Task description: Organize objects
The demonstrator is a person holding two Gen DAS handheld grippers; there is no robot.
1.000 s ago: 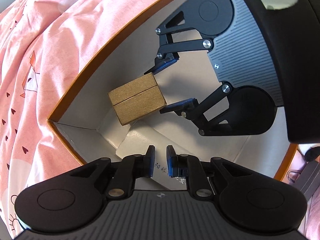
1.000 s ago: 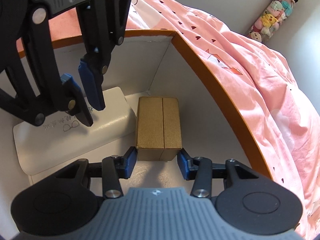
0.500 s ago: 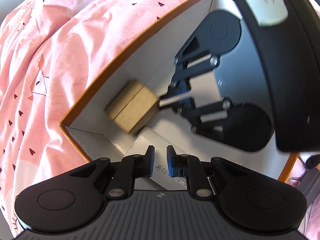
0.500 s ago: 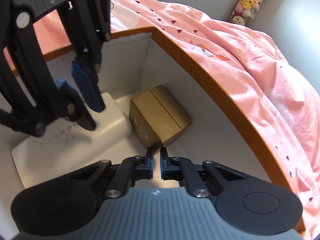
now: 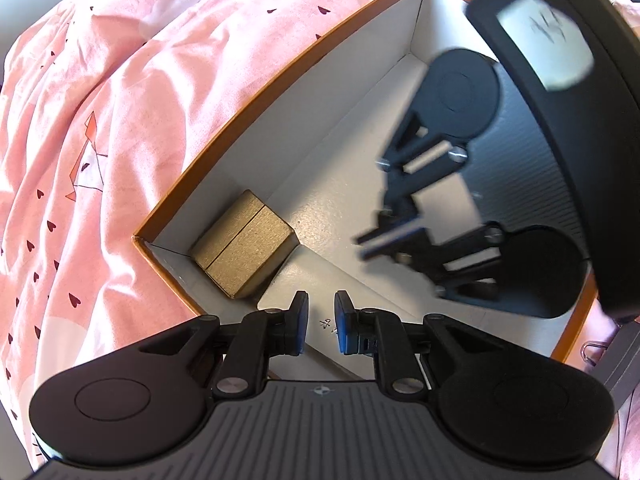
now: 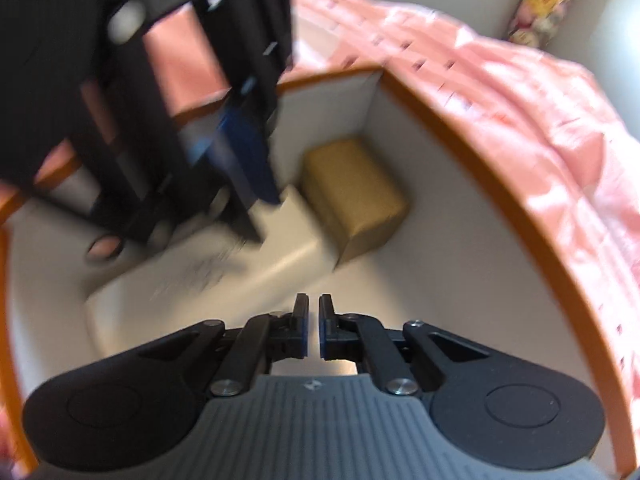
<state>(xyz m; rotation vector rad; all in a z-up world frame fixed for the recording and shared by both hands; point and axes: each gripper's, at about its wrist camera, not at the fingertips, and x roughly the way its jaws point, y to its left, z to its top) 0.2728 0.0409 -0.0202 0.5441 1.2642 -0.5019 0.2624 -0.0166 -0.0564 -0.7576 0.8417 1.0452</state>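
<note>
Right gripper [image 6: 313, 326] has let go and backed off, jaws nearly closed, empty; left gripper [image 5: 321, 322] narrow too. Gold box [image 5: 244, 254] lies in the carton [image 5: 280, 76] corner, long axis along the wall. Only the right view shows the white case [image 6: 208, 280] whole.

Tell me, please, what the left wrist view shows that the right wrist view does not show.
Only the left wrist view shows a sharp image: the seam across the gold box and a grey strap with a metal clip outside the box. Only the right wrist view, which is blurred, shows plush toys by the wall. Both show the orange-rimmed carton, the white case, the pink bedding, and both grippers, left gripper and right gripper, nearly closed and holding nothing.
</note>
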